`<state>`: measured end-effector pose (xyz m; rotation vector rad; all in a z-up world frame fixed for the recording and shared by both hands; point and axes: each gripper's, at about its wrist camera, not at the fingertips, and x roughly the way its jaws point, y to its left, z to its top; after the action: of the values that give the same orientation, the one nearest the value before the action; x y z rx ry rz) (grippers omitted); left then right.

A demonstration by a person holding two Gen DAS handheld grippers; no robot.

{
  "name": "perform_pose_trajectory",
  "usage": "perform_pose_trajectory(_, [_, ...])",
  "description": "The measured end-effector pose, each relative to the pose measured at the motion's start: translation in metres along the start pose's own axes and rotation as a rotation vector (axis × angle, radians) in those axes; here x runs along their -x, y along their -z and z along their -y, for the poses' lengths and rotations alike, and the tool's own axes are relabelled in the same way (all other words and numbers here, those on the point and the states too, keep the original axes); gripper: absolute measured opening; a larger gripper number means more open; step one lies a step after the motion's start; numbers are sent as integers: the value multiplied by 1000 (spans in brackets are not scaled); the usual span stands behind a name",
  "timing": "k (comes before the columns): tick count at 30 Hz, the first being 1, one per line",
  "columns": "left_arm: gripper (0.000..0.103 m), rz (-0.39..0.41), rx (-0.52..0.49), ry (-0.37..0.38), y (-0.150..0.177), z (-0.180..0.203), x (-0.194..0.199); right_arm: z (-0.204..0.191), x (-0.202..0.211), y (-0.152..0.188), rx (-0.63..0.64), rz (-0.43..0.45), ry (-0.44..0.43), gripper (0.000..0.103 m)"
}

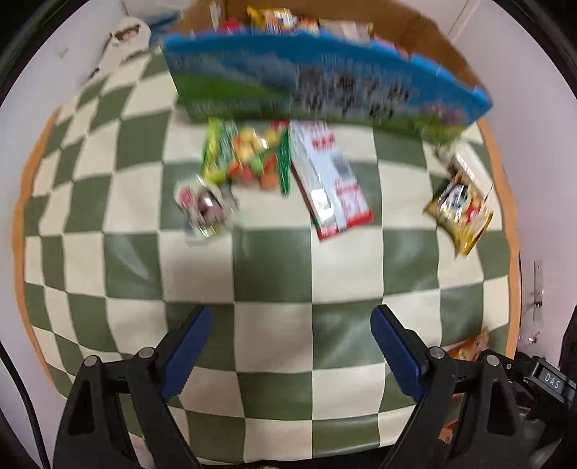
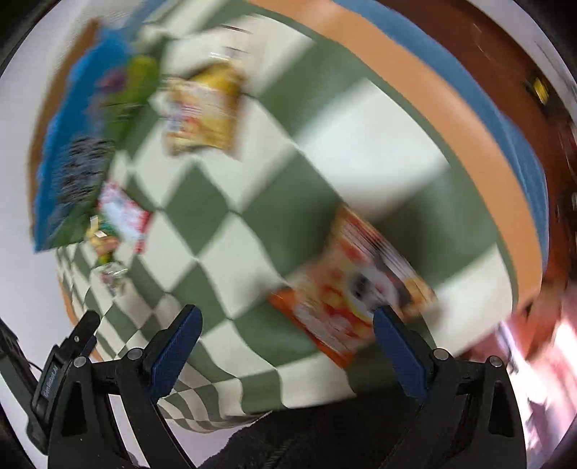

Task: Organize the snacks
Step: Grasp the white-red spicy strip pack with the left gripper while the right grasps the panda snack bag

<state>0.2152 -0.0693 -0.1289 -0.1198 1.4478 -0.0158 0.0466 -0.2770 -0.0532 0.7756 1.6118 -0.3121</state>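
Snacks lie on a green-and-white checked tablecloth (image 1: pixel 274 274). In the left wrist view I see a green candy bag (image 1: pixel 249 155), a red-and-white box (image 1: pixel 328 180), a small silvery packet (image 1: pixel 203 209) and a yellow bag (image 1: pixel 459 205). Behind them stands a blue-and-green box (image 1: pixel 324 86) with several snacks inside. My left gripper (image 1: pixel 290 346) is open and empty, above the cloth. In the blurred right wrist view an orange snack bag (image 2: pixel 353 288) lies just ahead of my open, empty right gripper (image 2: pixel 286 342). The yellow bag (image 2: pixel 205 108) and the blue box (image 2: pixel 72 151) also show there.
A cardboard flap (image 1: pixel 404 21) rises behind the blue box. The round table's orange rim (image 2: pixel 414 90) shows past the cloth. A white wall (image 1: pixel 43 54) stands at the left. The orange bag's corner (image 1: pixel 472 346) peeks by the right finger in the left wrist view.
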Motion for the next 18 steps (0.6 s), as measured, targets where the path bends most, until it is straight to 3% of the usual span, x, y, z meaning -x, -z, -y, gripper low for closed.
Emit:
perform_pose_trajectory(3, [90, -40, -2, 3, 4, 2, -17, 15, -22, -4, -84, -24, 9, 98])
perform_pose_trajectory(6, [90, -70, 8, 0, 2, 3, -30, 21, -40, -13, -142, 5, 38, 96])
perform_pose_trajectory(9, [90, -80, 30, -3, -4, -1, -36, 16, -44, -20, -158, 65, 81, 74])
perform_pose_trajectory(13, [90, -67, 78, -3, -23, -8, -40, -35, -48, -27, 125, 140, 168, 66])
perform_pose_trajectory(18, [90, -99, 148, 100, -60, -7, -55, -104, -64, -31, 462, 187, 272, 65])
